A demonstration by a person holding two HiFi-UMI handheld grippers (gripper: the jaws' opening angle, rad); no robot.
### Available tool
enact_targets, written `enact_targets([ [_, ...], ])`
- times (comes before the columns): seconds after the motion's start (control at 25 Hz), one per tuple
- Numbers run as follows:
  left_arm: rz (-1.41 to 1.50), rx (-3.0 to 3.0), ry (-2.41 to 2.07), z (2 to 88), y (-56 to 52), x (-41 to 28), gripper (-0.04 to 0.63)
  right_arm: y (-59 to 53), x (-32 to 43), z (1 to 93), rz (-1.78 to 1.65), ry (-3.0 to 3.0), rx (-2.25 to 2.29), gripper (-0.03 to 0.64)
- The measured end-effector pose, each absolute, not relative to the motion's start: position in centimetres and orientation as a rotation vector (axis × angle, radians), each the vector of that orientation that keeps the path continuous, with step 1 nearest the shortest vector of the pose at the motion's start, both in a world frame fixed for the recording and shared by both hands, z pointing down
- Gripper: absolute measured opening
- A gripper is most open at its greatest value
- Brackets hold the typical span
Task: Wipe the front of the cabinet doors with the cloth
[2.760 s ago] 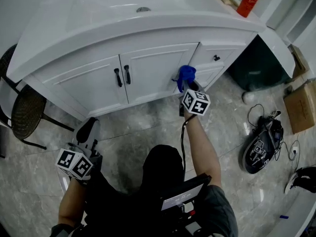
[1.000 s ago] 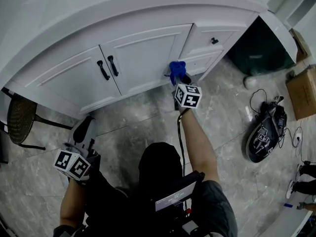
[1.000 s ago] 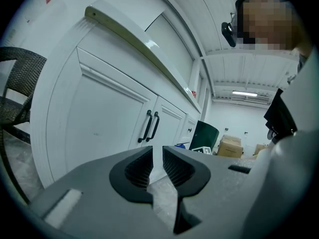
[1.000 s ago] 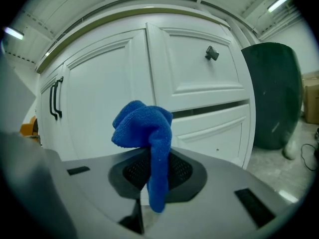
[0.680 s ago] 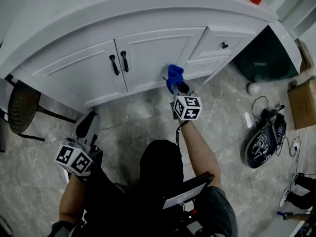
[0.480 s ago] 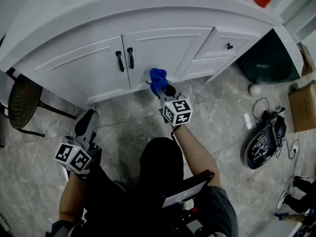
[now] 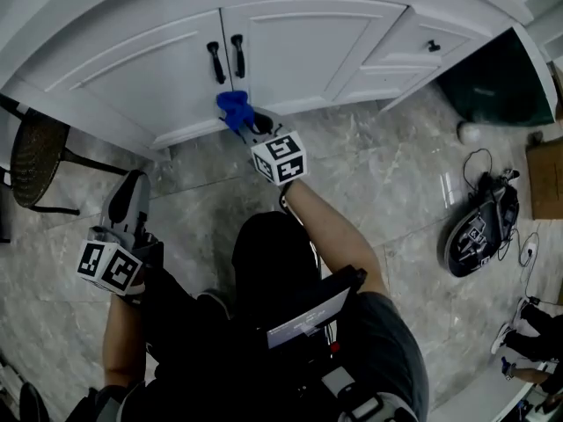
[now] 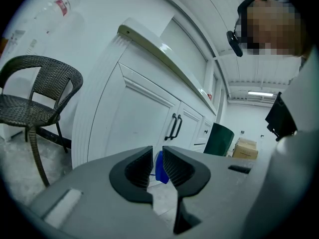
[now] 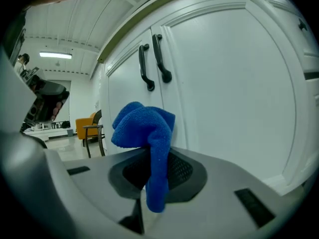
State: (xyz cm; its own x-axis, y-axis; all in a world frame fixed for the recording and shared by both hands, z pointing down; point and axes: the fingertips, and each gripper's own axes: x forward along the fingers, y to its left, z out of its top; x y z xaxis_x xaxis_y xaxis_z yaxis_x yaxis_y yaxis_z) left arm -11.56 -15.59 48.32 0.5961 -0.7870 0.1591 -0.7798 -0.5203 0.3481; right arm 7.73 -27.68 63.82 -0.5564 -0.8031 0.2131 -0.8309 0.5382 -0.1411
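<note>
while the left gripper point(image 7: 129, 192) hangs low with its jaws a narrow gap apart and empty, the right gripper point(image 7: 252, 128) is clamped on the blue cloth point(image 7: 232, 108). the cloth sits at the bottom edge of the cabinet doors point(image 7: 317, 47), just below the two black handles point(image 7: 226, 58) where the doors meet.

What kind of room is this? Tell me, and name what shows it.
Probably a bathroom, perhaps a mock-up: a white vanity cabinet with black door handles under a curved countertop, on a grey marble-look tiled floor.
</note>
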Motion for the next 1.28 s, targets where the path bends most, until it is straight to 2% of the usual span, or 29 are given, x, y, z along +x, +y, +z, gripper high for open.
enact_targets([
  [0.36, -0.004, 2.442, -1.270, 48.6, -14.6, -11.1, 0.063, -28.9, 11.6, 66.1, 0.297, -2.531, 1.498, 0.052],
  [0.92, 0.061, 2.564, -1.148, 47.0, -13.1, -5.6, 0.063, -28.2, 33.9, 67.0, 0.434, -2.138, 2.019, 0.052],
  [1.28, 0.088, 2.586, -1.111, 46.9, -13.1, -4.8, 0.063, -27.8, 37.7, 67.2, 0.486, -2.076, 2.150, 0.052],
])
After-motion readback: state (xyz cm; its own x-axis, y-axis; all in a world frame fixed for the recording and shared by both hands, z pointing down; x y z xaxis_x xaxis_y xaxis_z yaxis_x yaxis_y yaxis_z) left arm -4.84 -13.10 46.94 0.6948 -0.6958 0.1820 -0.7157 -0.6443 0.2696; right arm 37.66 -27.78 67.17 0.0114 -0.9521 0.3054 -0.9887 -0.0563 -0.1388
